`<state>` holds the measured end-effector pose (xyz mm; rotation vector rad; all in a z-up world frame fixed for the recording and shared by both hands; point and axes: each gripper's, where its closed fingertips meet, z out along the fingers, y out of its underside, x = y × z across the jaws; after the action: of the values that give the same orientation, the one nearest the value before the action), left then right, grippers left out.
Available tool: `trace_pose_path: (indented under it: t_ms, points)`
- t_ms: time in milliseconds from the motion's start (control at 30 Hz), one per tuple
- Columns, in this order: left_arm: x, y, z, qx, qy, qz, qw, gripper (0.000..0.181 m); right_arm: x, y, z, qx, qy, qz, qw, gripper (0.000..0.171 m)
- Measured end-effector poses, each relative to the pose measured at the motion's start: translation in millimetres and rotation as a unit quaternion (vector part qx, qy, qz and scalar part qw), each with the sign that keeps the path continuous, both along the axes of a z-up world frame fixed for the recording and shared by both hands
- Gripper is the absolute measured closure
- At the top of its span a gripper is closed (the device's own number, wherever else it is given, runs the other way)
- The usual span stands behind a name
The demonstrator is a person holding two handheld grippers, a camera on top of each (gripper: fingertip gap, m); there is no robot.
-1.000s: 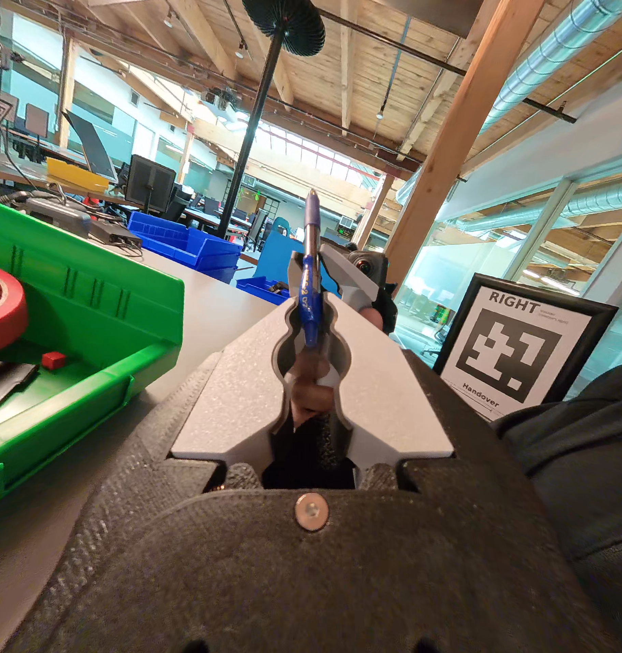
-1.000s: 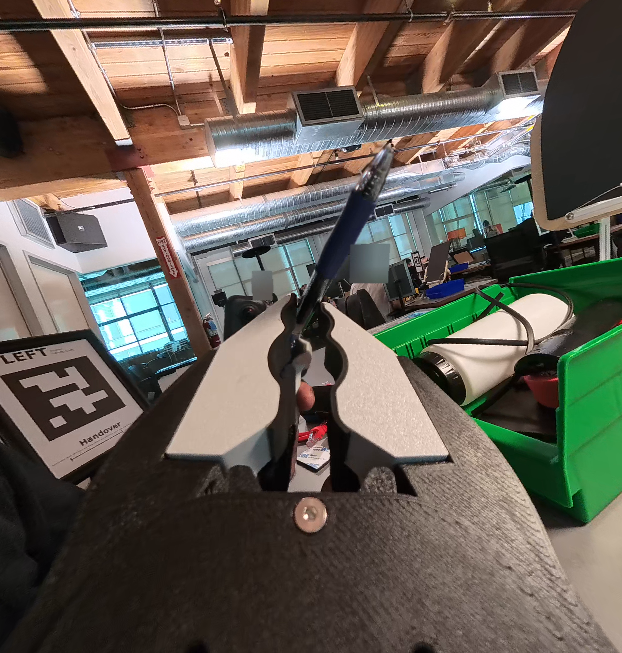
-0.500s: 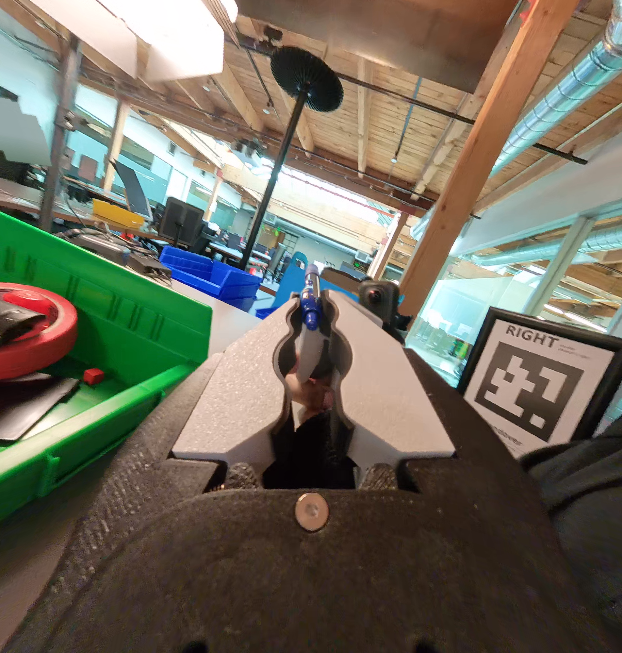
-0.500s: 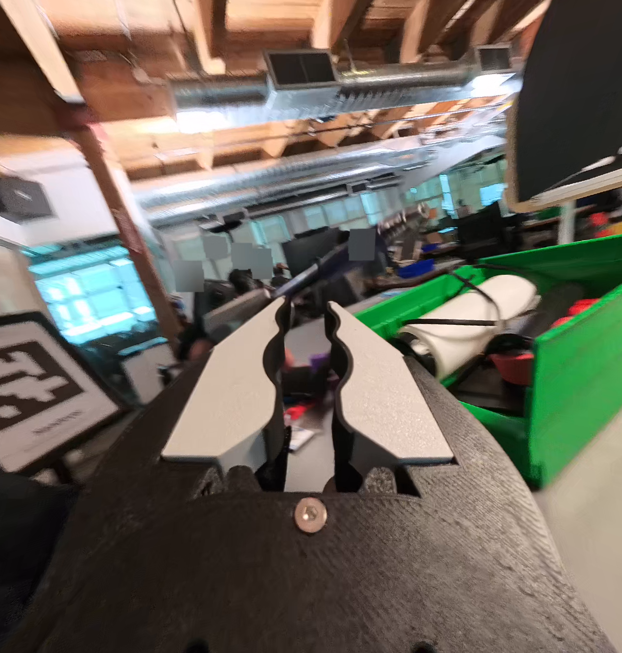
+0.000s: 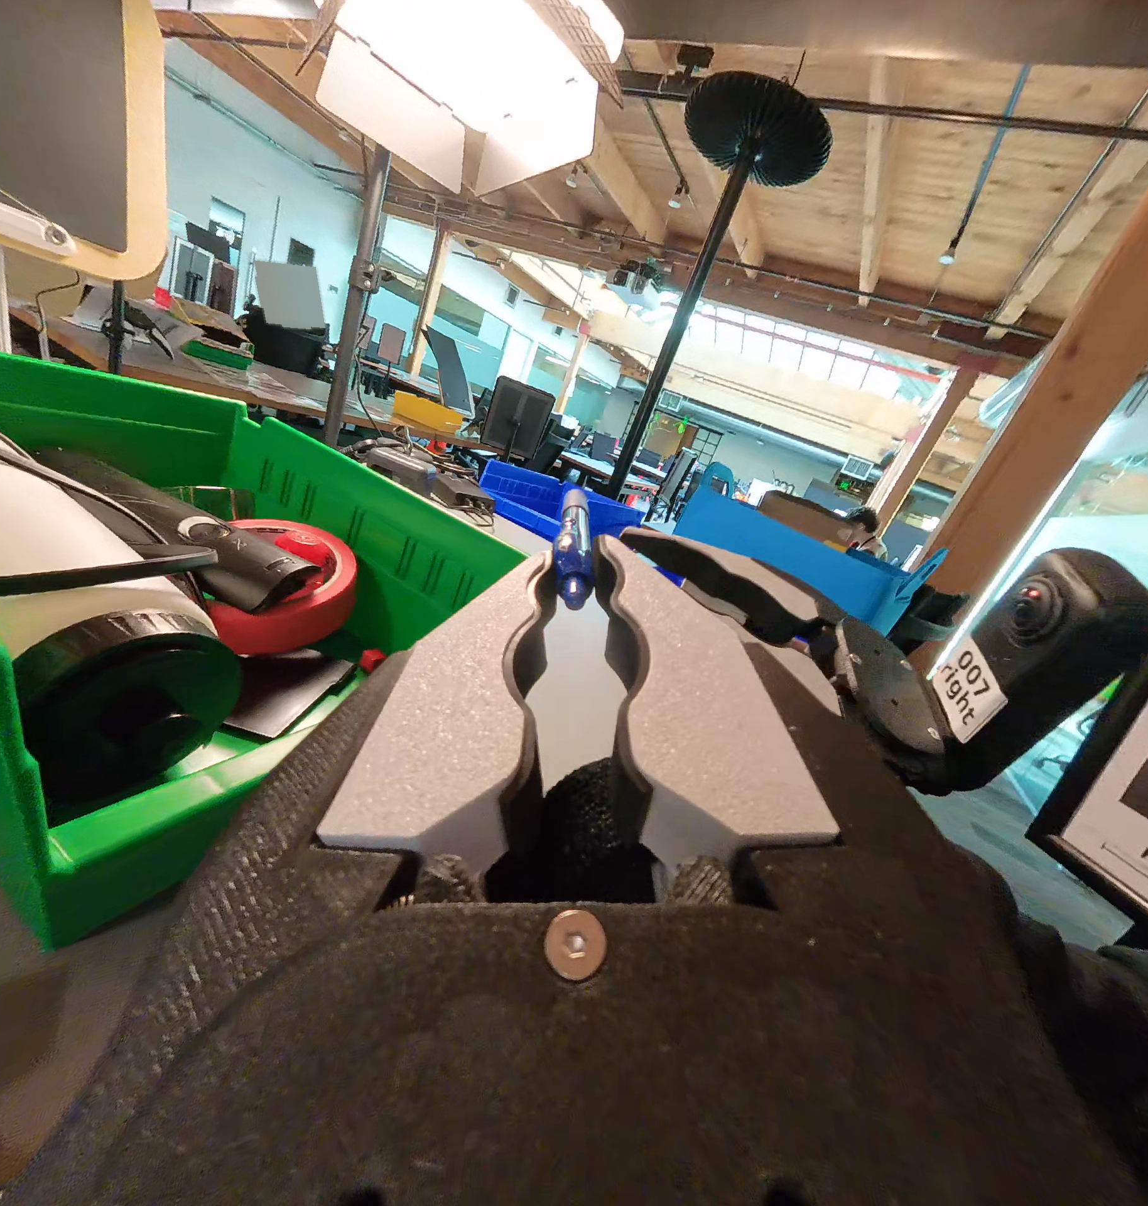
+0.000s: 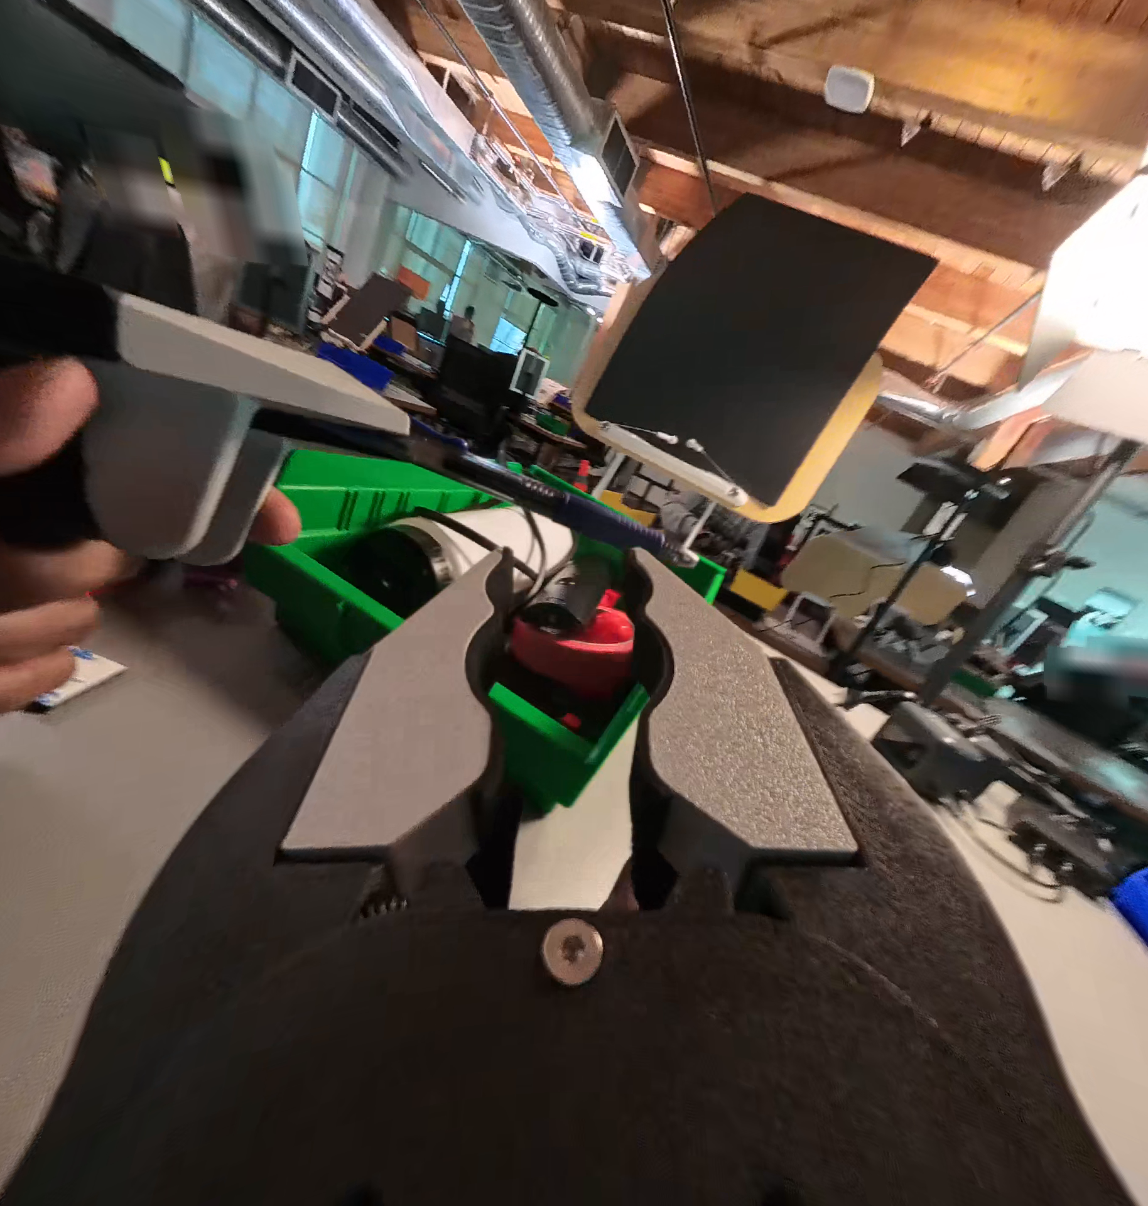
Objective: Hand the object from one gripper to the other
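Note:
A blue pen [image 5: 573, 561] is pinched between the tips of my left gripper [image 5: 574, 574], which is shut on it; the pen's end sticks out past the fingertips. In the right wrist view the left gripper [image 6: 405, 436] comes in from the upper left, held by a hand [image 6: 23, 496], and the pen [image 6: 614, 525] juts out to the right, its tip just above my right gripper's fingertips. My right gripper [image 6: 566, 568] is open and empty, just below the pen and not touching it. Its body and camera [image 5: 1041, 607] show at the right of the left wrist view.
A green bin [image 5: 375, 522] stands on the grey table [image 6: 101, 816] and holds a white roll [image 5: 36, 555] and a red tape roll [image 5: 297, 587]. A framed marker card [image 5: 1132, 783] stands at the right. Blue bins [image 5: 526, 486] lie farther back.
One second ago both grippers were shut on the pen. The right gripper has opened, let go and swung to the side. The left gripper keeps the pen and has turned toward the green bin.

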<state>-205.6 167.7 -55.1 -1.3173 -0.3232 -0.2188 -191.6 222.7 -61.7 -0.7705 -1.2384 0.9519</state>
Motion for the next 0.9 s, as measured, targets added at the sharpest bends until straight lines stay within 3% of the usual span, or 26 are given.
trace_pose_path:
  t_ms: [333, 467, 700, 900]
  points:
    - [15, 12, -13, -0.059, 0.058, -0.006, 0.997, 0.17, -8, -5, -10, 0.136, -0.015, -0.059, 0.989, 0.128]
    - [22, 15, -17, -0.072, 0.069, -0.02, 0.995, 0.17, -10, -5, -13, 0.159, -0.021, -0.074, 0.984, 0.136]
    - [33, 12, -3, -0.032, 0.081, -0.043, 0.995, 0.165, -9, -8, -15, 0.118, -0.028, -0.039, 0.992, 0.159]
    - [35, 1, 19, 0.039, 0.077, -0.041, 0.995, 0.152, -5, -11, -12, -0.013, -0.037, 0.046, 0.998, 0.16]
